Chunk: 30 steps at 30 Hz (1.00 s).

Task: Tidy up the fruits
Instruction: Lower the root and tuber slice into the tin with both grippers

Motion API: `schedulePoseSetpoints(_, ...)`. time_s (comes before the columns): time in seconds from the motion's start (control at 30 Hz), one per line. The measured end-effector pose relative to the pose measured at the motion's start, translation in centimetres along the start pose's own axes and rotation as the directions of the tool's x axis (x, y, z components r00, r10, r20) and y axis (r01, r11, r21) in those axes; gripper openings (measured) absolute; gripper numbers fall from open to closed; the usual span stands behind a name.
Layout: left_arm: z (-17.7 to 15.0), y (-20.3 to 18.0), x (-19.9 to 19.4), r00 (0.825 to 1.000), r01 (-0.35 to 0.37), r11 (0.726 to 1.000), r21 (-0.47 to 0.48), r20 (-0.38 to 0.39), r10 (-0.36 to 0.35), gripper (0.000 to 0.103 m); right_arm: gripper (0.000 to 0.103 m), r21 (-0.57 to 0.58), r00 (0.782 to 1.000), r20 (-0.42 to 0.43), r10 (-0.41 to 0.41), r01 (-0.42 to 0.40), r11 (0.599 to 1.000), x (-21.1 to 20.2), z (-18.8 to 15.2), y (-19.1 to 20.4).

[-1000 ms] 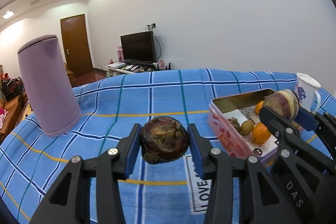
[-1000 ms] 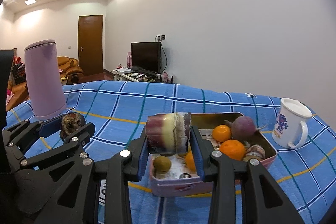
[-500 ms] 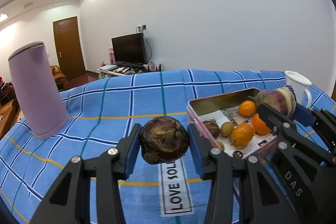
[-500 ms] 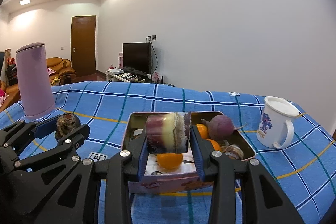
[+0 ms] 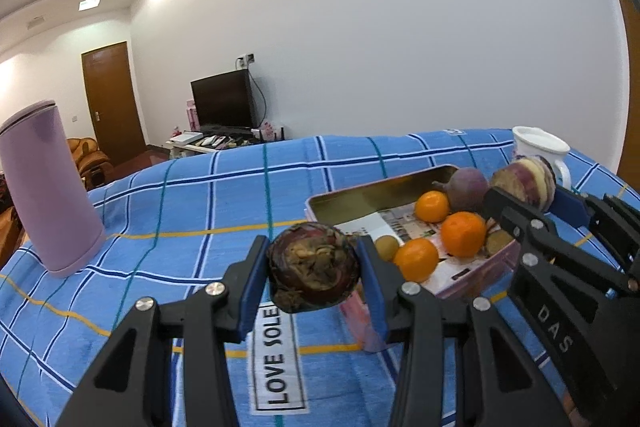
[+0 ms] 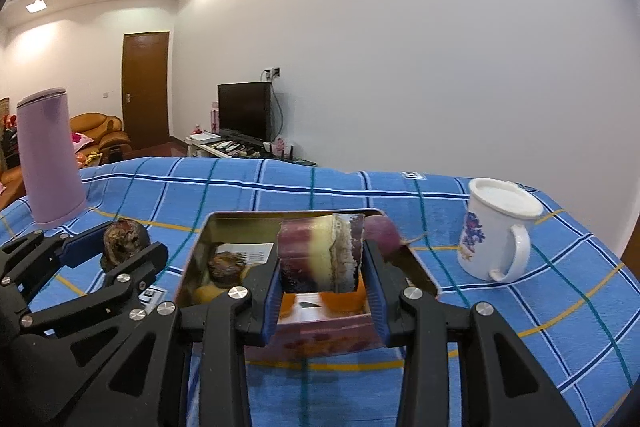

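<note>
My left gripper (image 5: 314,269) is shut on a dark, wrinkled purple fruit (image 5: 313,267), held above the blue cloth just left of the pink tin box (image 5: 472,277). My right gripper (image 6: 322,259) is shut on a purple-and-yellow cut fruit piece (image 6: 322,257), held over the tin's (image 6: 192,259) near edge. The tin holds oranges (image 5: 463,233), a kiwi (image 5: 387,247), a round purple fruit (image 5: 466,183) and a dark fruit (image 6: 226,267). The left gripper also shows in the right wrist view (image 6: 120,247), and the right gripper in the left wrist view (image 5: 524,183).
A tall lilac flask (image 5: 44,187) stands at the far left of the blue checked cloth (image 5: 224,195). A white flowered mug (image 6: 498,227) stands right of the tin. A "LOVE SOLE" label (image 5: 276,359) lies on the cloth near me.
Both grippers have moved closer to the tin with their fruits held. The right gripper now hangs over the tin's near edge; the left sits by its left corner.
</note>
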<state>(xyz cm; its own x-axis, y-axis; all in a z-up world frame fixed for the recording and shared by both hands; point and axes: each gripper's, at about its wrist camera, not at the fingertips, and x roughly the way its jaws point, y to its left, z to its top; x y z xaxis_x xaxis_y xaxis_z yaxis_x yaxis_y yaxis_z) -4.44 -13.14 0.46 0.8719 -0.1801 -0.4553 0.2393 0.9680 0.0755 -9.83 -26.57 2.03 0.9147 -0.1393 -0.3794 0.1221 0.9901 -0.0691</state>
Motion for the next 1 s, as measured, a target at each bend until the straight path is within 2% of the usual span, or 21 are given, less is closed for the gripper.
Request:
schedulePoseSetpoints(0.43, 1.3, -3.1, 0.6, 0.997, 0.07, 0.997, 0.018, 0.014, -0.07, 0.046, 0.039, 0.031, 0.996, -0.019, -0.084, 0.085, 0.996, 0.7, 0.0, -4.0)
schedulePoseSetpoints(0.67, 2.6, -4.8, 1.7, 0.995, 0.1, 0.995, 0.011, 0.021, -0.1, 0.046, 0.039, 0.016, 0.992, -0.018, -0.128, 0.128, 0.992, 1.6, 0.4, -4.8)
schedulePoseSetpoints(1.0, 3.2, -4.7, 3.9, 0.994, 0.11, 0.993, -0.038, -0.006, -0.11, 0.046, 0.039, 0.012, 0.989, -0.058, -0.133, 0.134, 0.991, 4.0, 1.1, -5.3)
